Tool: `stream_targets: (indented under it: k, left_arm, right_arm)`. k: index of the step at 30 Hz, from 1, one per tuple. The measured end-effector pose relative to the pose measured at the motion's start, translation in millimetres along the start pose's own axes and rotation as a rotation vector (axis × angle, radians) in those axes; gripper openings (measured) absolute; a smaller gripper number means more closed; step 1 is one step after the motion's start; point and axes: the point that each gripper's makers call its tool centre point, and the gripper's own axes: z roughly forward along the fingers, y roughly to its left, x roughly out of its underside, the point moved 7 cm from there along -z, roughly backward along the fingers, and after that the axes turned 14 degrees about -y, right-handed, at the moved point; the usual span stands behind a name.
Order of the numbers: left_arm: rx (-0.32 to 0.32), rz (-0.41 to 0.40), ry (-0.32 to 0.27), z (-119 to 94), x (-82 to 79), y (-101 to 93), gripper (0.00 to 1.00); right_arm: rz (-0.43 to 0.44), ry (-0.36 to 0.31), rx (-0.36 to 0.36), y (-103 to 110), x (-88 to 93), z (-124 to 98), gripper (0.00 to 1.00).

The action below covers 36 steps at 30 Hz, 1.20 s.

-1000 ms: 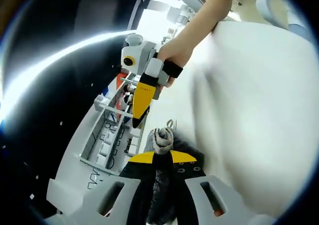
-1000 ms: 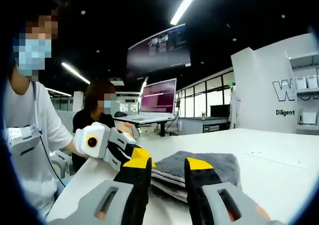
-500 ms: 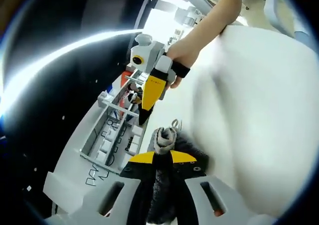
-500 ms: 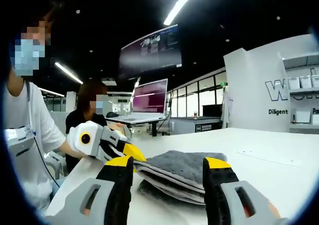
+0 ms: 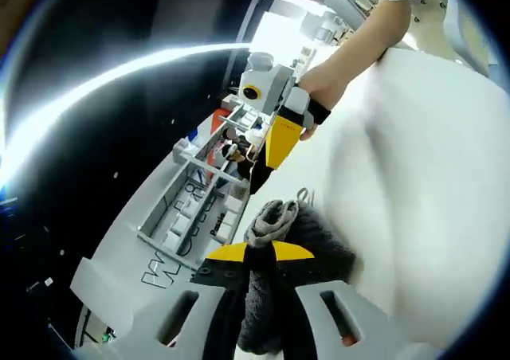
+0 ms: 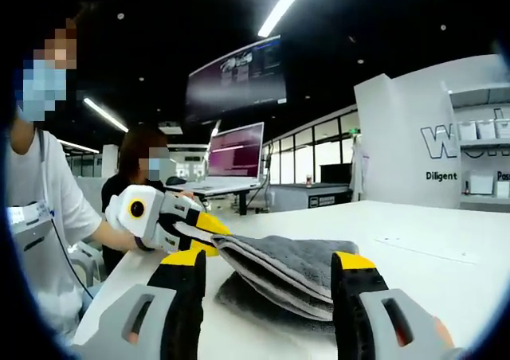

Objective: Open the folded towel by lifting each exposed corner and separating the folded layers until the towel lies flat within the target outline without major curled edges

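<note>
On the white table (image 6: 446,248) lies the grey towel (image 6: 295,268), folded, its upper layers now raised off the bottom layer at the near corner. That gap has grown over the last second, so unfolding is under way but far from flat. The left gripper (image 5: 260,252) pinches that lifted corner, its jaws pressed on the cloth. The right gripper (image 6: 267,276) has spread its jaws wider than before and hangs free just short of the towel, holding nothing.
</note>
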Motion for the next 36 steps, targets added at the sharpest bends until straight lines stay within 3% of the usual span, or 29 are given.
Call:
stream_targets:
  k: [25, 36]
  left_arm:
    - [-0.173, -0.1, 0.05, -12.9, 12.7, 26.5, 0.09]
    - [-0.246, -0.13, 0.081, -20.2, 19.8, 37.0, 0.09]
  right_arm:
    - [0.02, 0.044, 0.043, -4.9, 6.0, -0.2, 0.91]
    - [0.024, 0.06, 0.053, -4.4, 9.0, -0.8, 0.96]
